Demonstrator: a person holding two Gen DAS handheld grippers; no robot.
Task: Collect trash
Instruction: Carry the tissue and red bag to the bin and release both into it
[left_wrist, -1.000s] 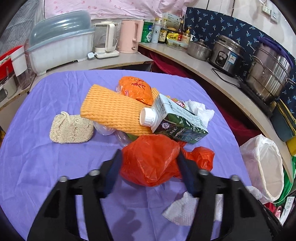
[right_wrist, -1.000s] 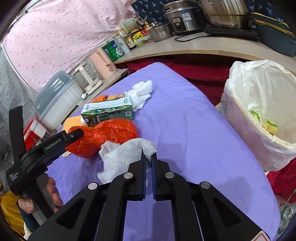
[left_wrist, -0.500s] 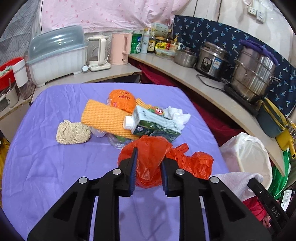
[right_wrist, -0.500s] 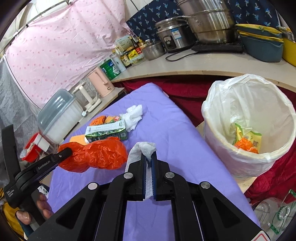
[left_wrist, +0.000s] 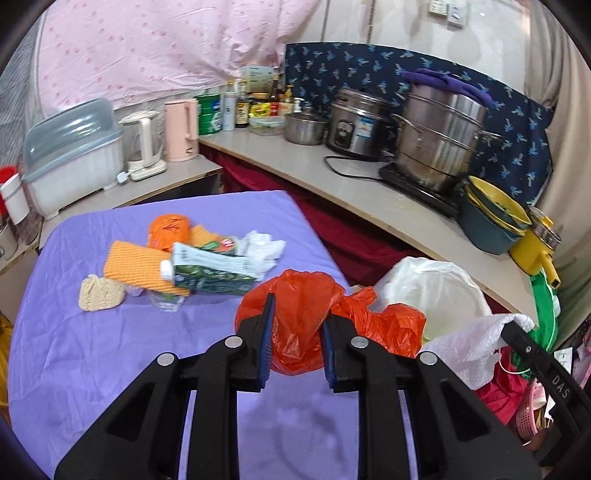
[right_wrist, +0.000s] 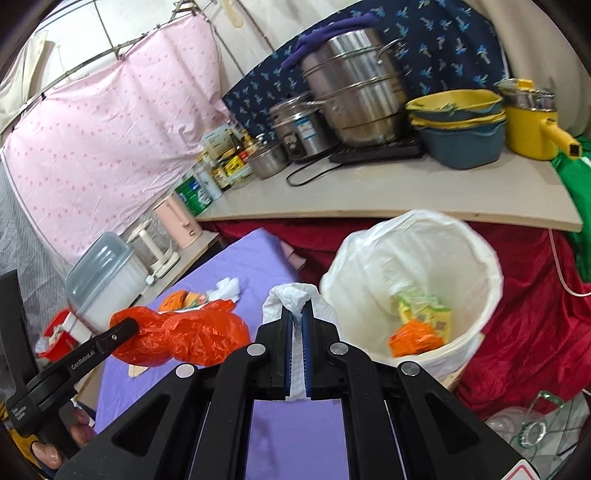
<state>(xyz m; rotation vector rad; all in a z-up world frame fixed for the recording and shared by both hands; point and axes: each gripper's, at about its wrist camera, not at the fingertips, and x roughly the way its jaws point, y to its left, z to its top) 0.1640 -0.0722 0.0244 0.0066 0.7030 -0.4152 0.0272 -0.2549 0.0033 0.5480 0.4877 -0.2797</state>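
My left gripper (left_wrist: 297, 325) is shut on a crumpled orange plastic bag (left_wrist: 306, 314) and holds it above the purple table's right edge; the bag also shows in the right wrist view (right_wrist: 184, 336). My right gripper (right_wrist: 296, 321) is shut on a white paper towel (right_wrist: 291, 295), held up beside the white-lined trash bin (right_wrist: 476, 240); the towel also shows in the left wrist view (left_wrist: 469, 343). The bin (left_wrist: 436, 284) holds some wrappers (right_wrist: 421, 325). A green milk carton (left_wrist: 210, 271), a white tissue (left_wrist: 264, 245) and an orange snack bag (left_wrist: 168, 230) lie on the table.
An orange knitted cloth (left_wrist: 136, 266), a beige scrubber (left_wrist: 99, 293) and a clear cup (left_wrist: 166, 301) lie on the purple tablecloth (left_wrist: 92, 369). A counter (left_wrist: 369, 199) behind carries pots, a rice cooker, bottles and kettles. Red cloth hangs below it.
Both grippers have risen and swung right toward the bin, the left carrying the orange bag off the table and the right carrying the paper towel.
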